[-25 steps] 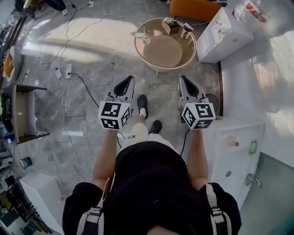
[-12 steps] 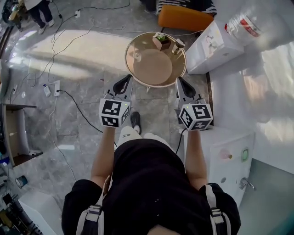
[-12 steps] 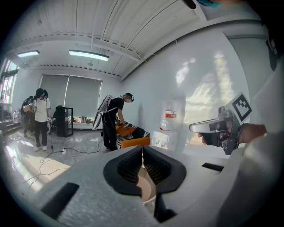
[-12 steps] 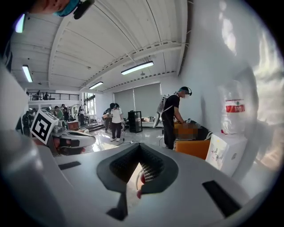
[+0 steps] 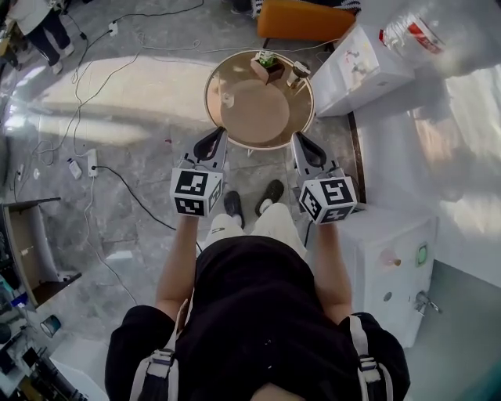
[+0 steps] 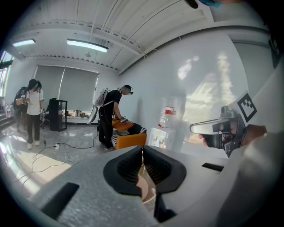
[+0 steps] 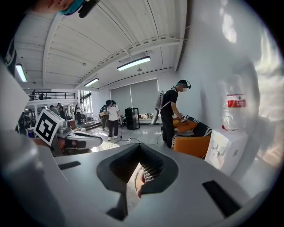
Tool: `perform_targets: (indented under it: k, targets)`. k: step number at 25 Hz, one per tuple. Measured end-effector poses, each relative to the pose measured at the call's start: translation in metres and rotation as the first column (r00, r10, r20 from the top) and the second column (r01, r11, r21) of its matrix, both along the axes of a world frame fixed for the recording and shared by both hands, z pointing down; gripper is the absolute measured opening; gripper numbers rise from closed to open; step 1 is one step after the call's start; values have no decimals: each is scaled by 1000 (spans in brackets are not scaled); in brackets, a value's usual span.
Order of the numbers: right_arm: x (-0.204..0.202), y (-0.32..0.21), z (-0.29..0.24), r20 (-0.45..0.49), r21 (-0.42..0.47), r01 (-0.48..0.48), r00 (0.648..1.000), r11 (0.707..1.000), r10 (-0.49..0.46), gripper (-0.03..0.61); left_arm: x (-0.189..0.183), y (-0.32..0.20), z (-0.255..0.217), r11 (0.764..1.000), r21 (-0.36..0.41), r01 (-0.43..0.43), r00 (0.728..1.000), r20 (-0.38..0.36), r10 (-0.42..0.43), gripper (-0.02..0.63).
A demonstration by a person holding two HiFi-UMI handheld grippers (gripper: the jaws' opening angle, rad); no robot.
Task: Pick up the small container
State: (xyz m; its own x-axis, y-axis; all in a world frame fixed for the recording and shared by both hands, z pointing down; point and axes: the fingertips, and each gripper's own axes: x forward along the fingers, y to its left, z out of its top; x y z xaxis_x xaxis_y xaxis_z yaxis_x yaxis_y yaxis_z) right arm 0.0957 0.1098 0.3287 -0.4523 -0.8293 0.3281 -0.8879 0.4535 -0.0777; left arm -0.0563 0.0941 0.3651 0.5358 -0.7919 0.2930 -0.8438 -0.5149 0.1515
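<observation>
1. Left tongs (image 5: 217, 135): clenched, nothing between them; in the left gripper view the ribbed pads (image 6: 153, 166) meet at the tip.
2. Right tongs (image 5: 298, 139): also clenched and empty; in the right gripper view the pads (image 7: 151, 170) close to a point.
3. Both tongs are held side by side and point at the near edge of the round surface (image 5: 262, 117). In the head view their tips overlap its rim.
4. Small container (image 5: 228, 99): pale, upright and alone on the left part of the surface. It lies beyond the left tongs and apart from both.
5. At the far edge of the surface stand a potted plant (image 5: 267, 63) and a white object (image 5: 297, 74), too small to tell what it is.
6. Beyond: orange sofa (image 5: 309, 17); on the right a white cabinet (image 5: 368, 66) with a water bottle (image 5: 415, 31) on it.
7. Floor: grey stone, with loose cables (image 5: 117, 176) on the left.
</observation>
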Motion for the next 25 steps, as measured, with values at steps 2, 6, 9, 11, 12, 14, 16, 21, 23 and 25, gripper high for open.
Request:
perform_targets:
  k: [2,6,9,11,12,14,16,21,23,25]
  targets:
    - [2,-9,5,-1,-9,8,1000,1000,-8,3,4,-8,5,1000,-12,-1,1000,2,1,18]
    - [4,-31,15,7,-25,28,1000,999,-28,3,6,-27,15,999,-26,26,1000,2,-26,18]
    - [4,-57,15,17,-24,59,998,998,-59,3,8,-45,17,998,-34,56,998,2,-56,19]
    - [2,-76,15,23,-24,84,996,996,-84,3,9,-55,16,997,-30,72,997,7,-72,18]
    - [0,-85,14,26,-23,96,995,995,-96,3,8,-62,15,996,-29,82,997,7,-82,20]
    - [-1,-105,12,33,-20,126,992,992,-125,3,11,-75,13,994,-29,104,995,5,-104,20]
    - [-1,-125,13,37,-21,163,986,986,-162,3,16,-88,15,991,-31,129,992,7,-129,20]
    - [8,-174,22,46,-29,252,967,967,-251,3,33,-121,25,978,-42,207,978,20,-206,20]
    - [11,-186,31,53,-49,300,953,953,-297,3,41,-124,33,969,-58,241,971,26,-239,20]
    - [9,-197,42,59,-67,335,942,940,-332,3,44,-131,42,962,-69,264,965,28,-262,20]
